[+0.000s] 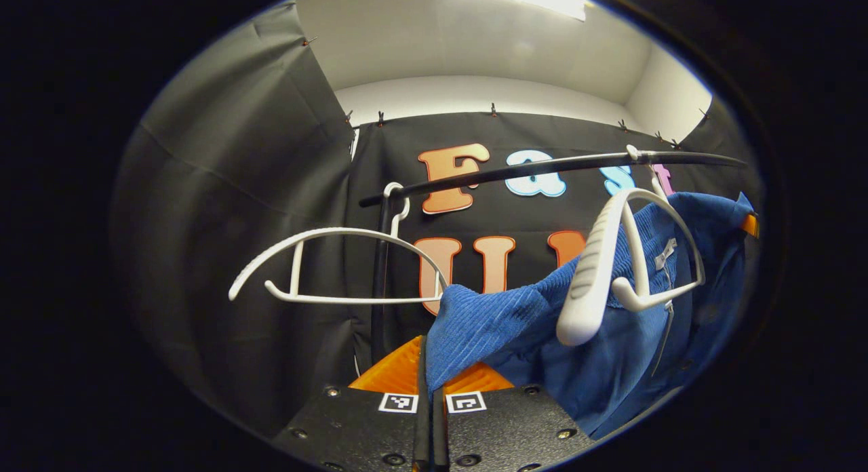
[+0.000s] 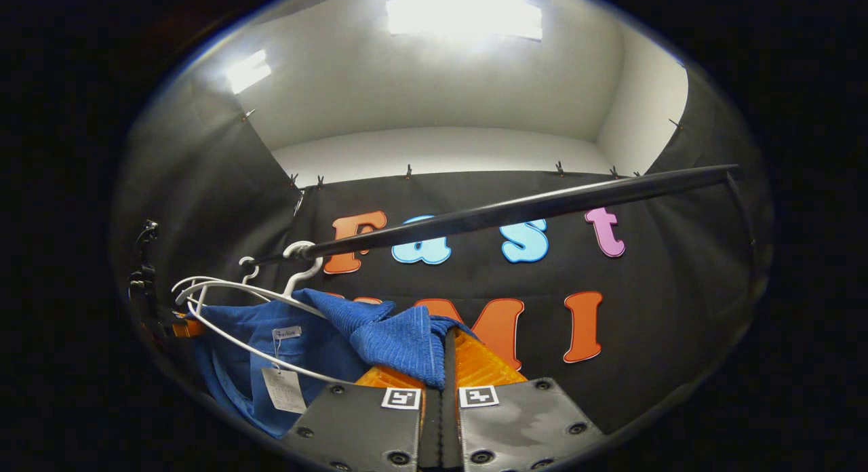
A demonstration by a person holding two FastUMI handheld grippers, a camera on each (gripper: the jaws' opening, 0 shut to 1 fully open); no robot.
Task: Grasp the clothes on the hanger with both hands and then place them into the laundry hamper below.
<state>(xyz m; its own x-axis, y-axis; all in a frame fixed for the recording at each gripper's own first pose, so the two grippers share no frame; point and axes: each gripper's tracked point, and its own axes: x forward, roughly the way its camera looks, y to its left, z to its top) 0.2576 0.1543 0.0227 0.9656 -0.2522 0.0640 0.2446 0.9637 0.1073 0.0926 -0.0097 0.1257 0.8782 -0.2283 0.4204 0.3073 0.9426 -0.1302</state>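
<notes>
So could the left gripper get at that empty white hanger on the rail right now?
Probably not: the left gripper looks shut on the blue garment, so it isn't free, though the path to the empty hanger looks open.

Ceiling light [image 2: 464, 14] blows out to white glare in both views. Black cloth wall [image 1: 224, 207] stays dim and underexposed. Heavy fisheye bending on the rail [image 2: 529, 204]; edges soft, centre sharp.

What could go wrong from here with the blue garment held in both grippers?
The blue garment looks still draped around the white hanger, so pulling may drag the hanger along the black rail or off it. Each gripper pinches only a fabric edge, which might slip out.
</notes>
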